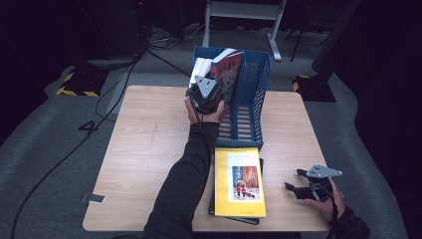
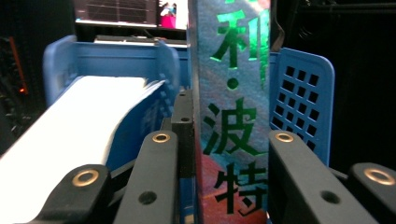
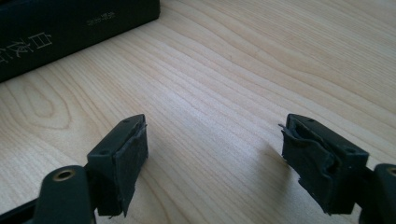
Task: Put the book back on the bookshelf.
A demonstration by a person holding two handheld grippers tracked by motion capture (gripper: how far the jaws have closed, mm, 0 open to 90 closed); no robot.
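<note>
A book with a red and blue cover (image 1: 228, 65) stands upright in the blue file rack (image 1: 251, 99) at the far side of the table. My left gripper (image 1: 216, 87) is shut on it from the near side. In the left gripper view the book's spine (image 2: 231, 116), printed with green characters, sits clamped in the left gripper (image 2: 224, 135). A white-paged book (image 2: 79, 121) leans in the rack's left slot (image 1: 200, 67). My right gripper (image 1: 294, 180) rests low at the table's near right, open; in its own view the right gripper (image 3: 215, 135) holds nothing over bare wood.
A yellow book (image 1: 239, 181) lies flat on a black book (image 3: 70, 28) near the front edge of the wooden table (image 1: 149, 149). The rack's right slot (image 2: 303, 93) has perforated walls. Cables and a desk frame lie on the floor beyond the table.
</note>
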